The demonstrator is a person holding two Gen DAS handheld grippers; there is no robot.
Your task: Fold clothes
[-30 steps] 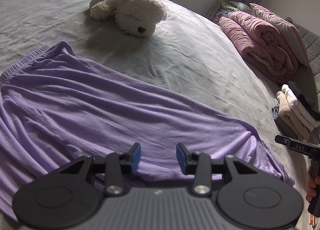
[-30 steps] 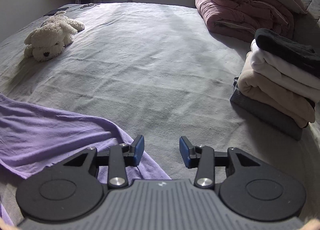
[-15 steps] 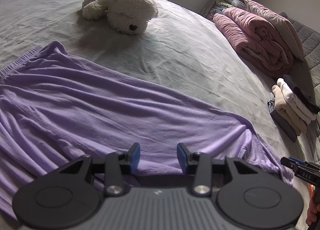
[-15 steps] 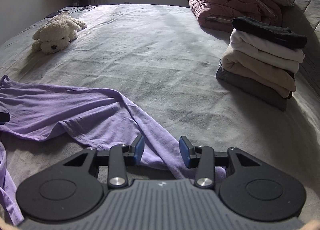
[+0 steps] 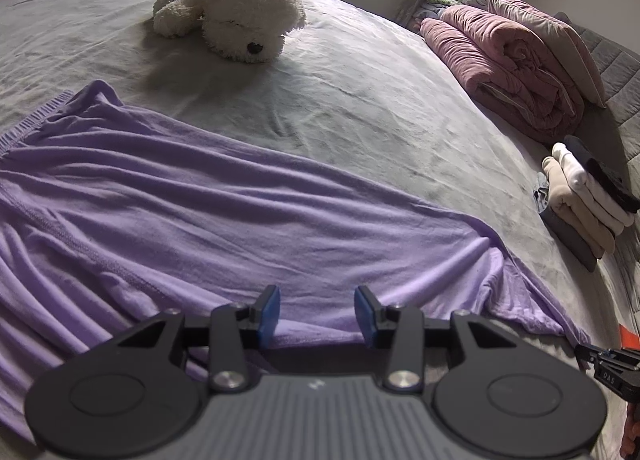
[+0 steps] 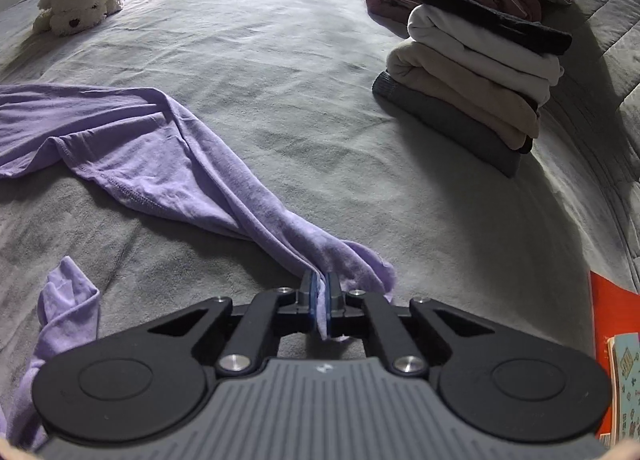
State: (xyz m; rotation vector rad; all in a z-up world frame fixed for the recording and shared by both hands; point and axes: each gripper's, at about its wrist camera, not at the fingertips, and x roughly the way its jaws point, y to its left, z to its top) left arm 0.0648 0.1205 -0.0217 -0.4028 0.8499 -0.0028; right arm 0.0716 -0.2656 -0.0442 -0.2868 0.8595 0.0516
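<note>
Pinching a bunched end of the purple garment (image 6: pixel 168 156) in the right hand-held gripper (image 6: pixel 319 300), blue pads closed on the fabric, with the cloth running away ahead and to the left of it across the grey bed (image 6: pixel 280 60). Judged to be the opening step of the fold: one end secured, the other not yet taken. Hovering just over the near edge of the same garment (image 5: pixel 200 212) with the left hand-held gripper (image 5: pixel 316 312), jaws wide apart and holding nothing, the fabric spread ahead and to both sides of it, ribbed hem far off to the left. Next move likely calls for lowering the left tool onto that near edge, closing on a single layer or the full thickness as intended, then lifting both ends together to pull the cloth flat. Worth minding a loose purple flap (image 6: pixel 64 312) lying near left of the right tool, which could drag or twist. Well ahead and right of both tools, a stack of folded clothes (image 6: pixel 472 72); far ahead, a white plush dog (image 5: pixel 232 12), well apart from the garment.
</note>
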